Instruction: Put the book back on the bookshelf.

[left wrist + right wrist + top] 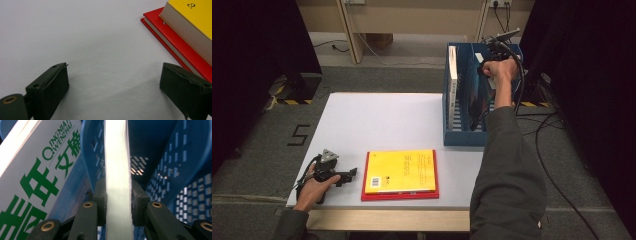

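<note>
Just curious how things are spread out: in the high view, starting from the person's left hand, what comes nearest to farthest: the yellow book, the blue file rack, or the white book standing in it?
1. Yellow book, just right of the left hand.
2. Blue file rack, far right.
3. White book, upright in the rack's left slot.

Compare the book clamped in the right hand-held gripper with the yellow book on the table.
The dark book stands on edge, tilted, in the blue file rack; the yellow book lies flat on a red book on the table. The dark book is clamped by the right hand-held gripper, jaws pressed on both sides; the yellow book is untouched, with the left hand-held gripper open beside it. Their covers differ: dark against yellow. Both are closed.
</note>
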